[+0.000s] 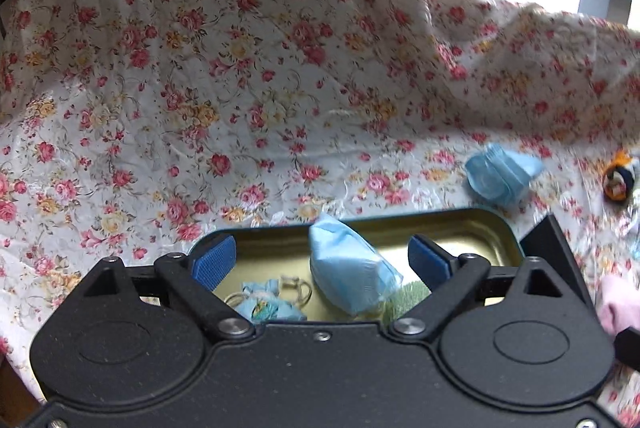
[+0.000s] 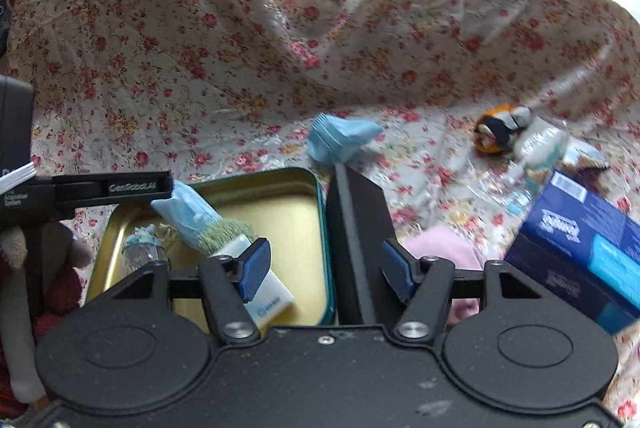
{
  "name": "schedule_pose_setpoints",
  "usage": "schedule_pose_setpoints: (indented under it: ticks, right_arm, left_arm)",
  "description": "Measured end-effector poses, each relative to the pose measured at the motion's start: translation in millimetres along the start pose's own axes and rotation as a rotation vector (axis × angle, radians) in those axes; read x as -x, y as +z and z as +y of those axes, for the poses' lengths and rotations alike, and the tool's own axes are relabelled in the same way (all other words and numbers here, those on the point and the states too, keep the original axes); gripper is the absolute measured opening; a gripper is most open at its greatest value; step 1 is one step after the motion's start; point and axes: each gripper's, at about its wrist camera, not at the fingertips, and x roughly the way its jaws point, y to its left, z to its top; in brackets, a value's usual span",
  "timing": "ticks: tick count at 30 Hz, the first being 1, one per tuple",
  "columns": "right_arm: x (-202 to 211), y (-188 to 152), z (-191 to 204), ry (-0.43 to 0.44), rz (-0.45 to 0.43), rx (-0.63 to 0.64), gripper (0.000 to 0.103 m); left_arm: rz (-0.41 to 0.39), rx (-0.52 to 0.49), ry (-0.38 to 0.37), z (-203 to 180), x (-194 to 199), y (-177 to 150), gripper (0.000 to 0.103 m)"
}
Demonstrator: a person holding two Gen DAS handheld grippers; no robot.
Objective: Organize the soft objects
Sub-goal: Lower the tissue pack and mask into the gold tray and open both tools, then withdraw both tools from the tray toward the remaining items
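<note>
My left gripper (image 1: pixel 320 262) stands open over a gold-lined tin (image 1: pixel 460 232). A folded blue face mask (image 1: pixel 352 268) lies in the tin between the blue pads (image 1: pixel 214 260), and neither pad touches it. Beside it are a green fuzzy piece (image 1: pixel 408 292) and a small blue-wrapped bundle (image 1: pixel 264 304). My right gripper (image 2: pixel 325 270) is open above the tin's right rim (image 2: pixel 326 228) and its upright black lid (image 2: pixel 356 224). A second folded blue mask (image 2: pixel 340 141) lies on the floral cloth behind the tin. An orange and black soft toy (image 2: pixel 500 131) sits further right.
Floral cloth (image 1: pixel 240 67) covers the surface and rises in folds behind. A blue tissue box (image 2: pixel 580 248) stands at the right, a pink soft item (image 2: pixel 440 248) beside the lid. A plush figure (image 2: pixel 60 268) lies left of the tin. A white packet (image 2: pixel 268 296) rests in the tin.
</note>
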Motion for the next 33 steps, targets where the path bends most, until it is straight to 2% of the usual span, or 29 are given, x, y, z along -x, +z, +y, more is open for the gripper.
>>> schedule_pose_setpoints:
  ticks: [4,7,13,26,30,33]
  right_arm:
    - [9,-14,-6,-0.018,-0.001,0.002,0.061]
    - [17,-21,-10,-0.012,-0.002,-0.010,0.061]
    - [41,-36,-15,-0.008,-0.027,-0.011,0.061]
    - [127,-67,-26,0.000,-0.171,-0.027,0.061]
    - [166,-67,-37,-0.052,-0.249,-0.011,0.061]
    - [202,-59,-50,-0.144,-0.327,0.012,0.061]
  left_arm:
    - [-0.025,-0.043,0.047,-1,14,-10,0.091]
    - [-0.057,-0.085,0.111,2,27,-18,0.093]
    - [-0.081,-0.119,0.210,22,54,-32,0.093]
    - [-0.175,-0.150,0.388,61,130,-53,0.094]
    - [-0.217,-0.168,0.417,69,156,-55,0.095]
    - [-0.246,-0.161,0.410,73,173,-48,0.095]
